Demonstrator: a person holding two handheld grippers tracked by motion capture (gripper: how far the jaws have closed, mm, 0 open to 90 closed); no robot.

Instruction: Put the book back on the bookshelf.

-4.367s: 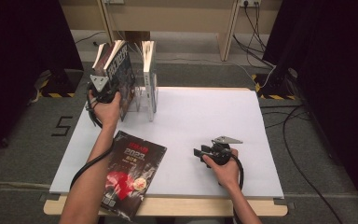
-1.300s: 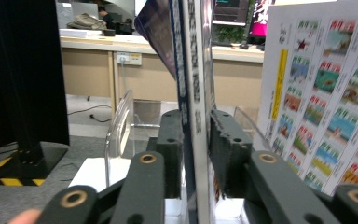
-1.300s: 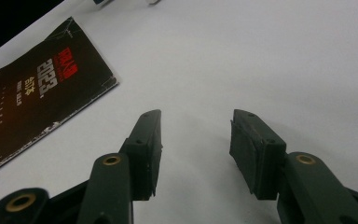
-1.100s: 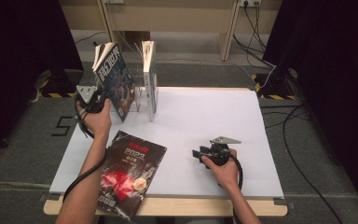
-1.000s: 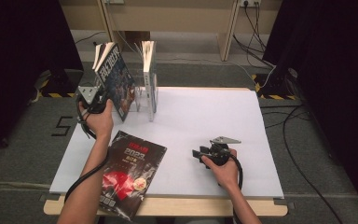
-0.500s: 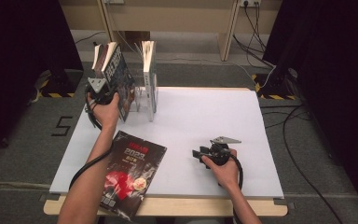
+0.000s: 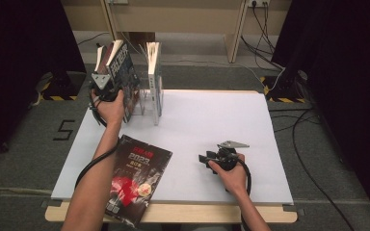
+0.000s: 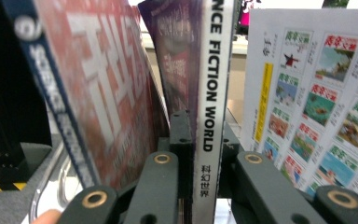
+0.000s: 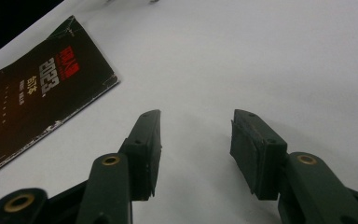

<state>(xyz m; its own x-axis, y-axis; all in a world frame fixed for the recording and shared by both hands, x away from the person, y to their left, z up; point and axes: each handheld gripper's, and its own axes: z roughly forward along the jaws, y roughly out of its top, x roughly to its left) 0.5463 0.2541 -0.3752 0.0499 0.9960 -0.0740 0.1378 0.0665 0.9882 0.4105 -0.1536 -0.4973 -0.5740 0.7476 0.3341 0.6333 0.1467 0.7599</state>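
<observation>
The left hand-held gripper (image 7: 110, 89), upper left of the high view, is clamping the "Science Fiction World" magazine (image 8: 213, 93) by its spine, jaws having just been closing w/ the spine between them, and is working it into the clear rack (image 7: 147, 98) at the table's (image 7: 212, 120) far-left corner. In the left gripper view the mag is standing upright btw a leaning red-cover magazine (image 8: 98, 93) and a white one w/ small pictures (image 8: 317, 93). Risk, imo: the grip is sitting low on a thin floppy spine, so pages may be fanning or buckling as it's going in, catching on the neighbours. The leaning red one looks crowded and could be tipping further or sliding out. The rack is light and near the edge, so pushing could shift it. The right hand-held gripper (image 9: 193, 149), jaws apart and holding nothing, is resting lower centre, near the dark 2023 magazine (image 7: 135, 178) overhanging the front edge, which a forearm could be nudging off.
</observation>
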